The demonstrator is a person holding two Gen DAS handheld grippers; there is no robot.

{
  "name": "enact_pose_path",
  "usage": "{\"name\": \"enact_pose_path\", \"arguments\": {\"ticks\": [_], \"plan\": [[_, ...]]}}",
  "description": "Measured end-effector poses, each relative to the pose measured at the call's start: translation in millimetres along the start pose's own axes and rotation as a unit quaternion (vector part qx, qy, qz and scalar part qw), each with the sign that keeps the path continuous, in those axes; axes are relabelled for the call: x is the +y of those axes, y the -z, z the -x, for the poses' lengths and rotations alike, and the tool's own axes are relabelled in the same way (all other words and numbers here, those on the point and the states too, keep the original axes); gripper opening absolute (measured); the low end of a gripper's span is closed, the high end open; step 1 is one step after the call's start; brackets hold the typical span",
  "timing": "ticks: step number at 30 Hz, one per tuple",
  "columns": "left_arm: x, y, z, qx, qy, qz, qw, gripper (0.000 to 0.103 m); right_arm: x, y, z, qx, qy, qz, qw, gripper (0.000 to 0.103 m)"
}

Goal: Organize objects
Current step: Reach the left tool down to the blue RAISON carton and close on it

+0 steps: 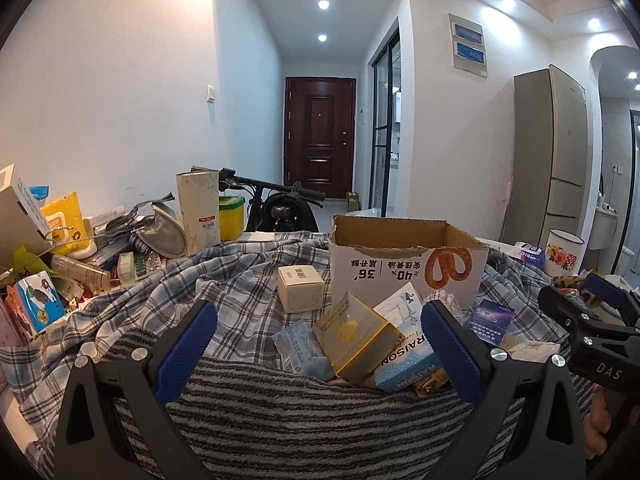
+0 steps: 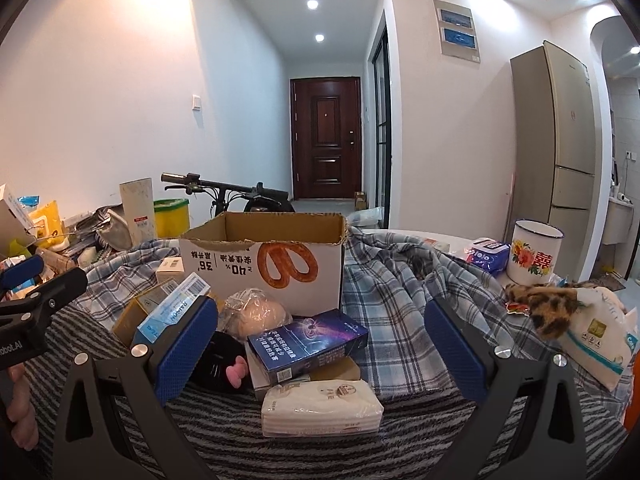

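A home interior seen from 2 hand-held grippers, both aimed across a cluttered surface covered with a plaid cloth (image 2: 400,292) and a grey striped blanket (image 2: 320,452). What lies under the covers cannot be told.

The largest task item is an open cardboard box (image 2: 272,264), printed with a pretzel, standing upright and seemingly empty, straight ahead of both grippers and beyond the loose items. It looks like the likely destination for the small things.

Between the box and the grippers lies a loose heap. In the right wrist view, a white tissue pack (image 2: 320,408) lies flat at the near edge, its long axis running left to right across the gap between the fingers. Just behind it, a dark blue carton (image 2: 308,340) rests tilted on a flat box, long axis also roughly crosswise. A bagged round bun (image 2: 256,312) sits behind that, close against the box front.

In the left wrist view, a clear yellow-edged box (image 1: 356,340) and a light blue Raison pack (image 1: 408,364) lie tilted between the fingers, with a small cream carton (image 1: 300,288) upright further off, left of the box.

The right gripper (image 2: 320,352) has its fingers wide apart, holding nothing, and the tissue pack sits centred just ahead of them. The left gripper (image 1: 320,344) is likewise spread and empty, with the yellow-edged box nearest.

Judgement: each gripper has its own near target; the tissue pack lies crosswise, so the fingers would span its length unless the wrist turns.
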State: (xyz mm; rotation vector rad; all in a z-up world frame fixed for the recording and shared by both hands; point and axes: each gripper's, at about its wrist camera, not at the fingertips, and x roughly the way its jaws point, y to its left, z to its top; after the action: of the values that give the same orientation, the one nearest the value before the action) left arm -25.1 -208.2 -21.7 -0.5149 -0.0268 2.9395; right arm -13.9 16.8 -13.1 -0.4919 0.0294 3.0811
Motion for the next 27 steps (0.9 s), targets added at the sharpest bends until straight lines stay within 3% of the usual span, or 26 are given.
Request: {"name": "enact_pose_path", "arguments": {"ticks": [7, 10, 13, 15, 18, 22, 25, 27], "plan": [[2.2, -1.7, -4.5, 0.016, 0.02, 0.005, 0.9997, 0.103, 1.3, -0.4, 2.3, -0.004, 0.003, 0.002, 1.0, 0.103], [-4.9, -4.2, -17.1, 0.064, 0.049, -0.004, 0.9968, 0.103, 2.0, -0.8, 2.7, -0.005, 0.003, 0.002, 1.0, 0.103], [-17.8, -2.8, -39.4, 0.135, 0.058, -0.018, 0.989, 0.103, 2.2, -0.8, 2.7, -0.005, 0.003, 0.003, 1.0, 0.103], [-13.7, -0.3, -54.6, 0.166, 0.065, 0.009, 0.9839, 0.103, 2.3, -1.0, 2.7, -0.005, 0.003, 0.004, 1.0, 0.103], [3.1, 0.2, -68.7, 0.199, 0.094, 0.074, 0.9726, 0.101, 1.6, -1.3, 3.8, -0.008, 0.002, 0.002, 1.0, 0.103], [13.0, -2.2, -78.2, 0.228, 0.127, 0.118, 0.958, 0.098, 1.8, -1.6, 2.6, -0.006, -0.002, 0.0, 1.0, 0.103], [21.1, -3.4, -88.4, 0.259, 0.156, 0.167, 0.9382, 0.098, 2.8, -1.6, 1.3, -0.003, -0.006, 0.002, 1.0, 0.103], [23.7, -3.4, -95.5, 0.272, 0.154, 0.192, 0.9305, 0.098, 3.5, -1.5, 1.8, -0.004, -0.006, 0.004, 1.0, 0.103]]}}
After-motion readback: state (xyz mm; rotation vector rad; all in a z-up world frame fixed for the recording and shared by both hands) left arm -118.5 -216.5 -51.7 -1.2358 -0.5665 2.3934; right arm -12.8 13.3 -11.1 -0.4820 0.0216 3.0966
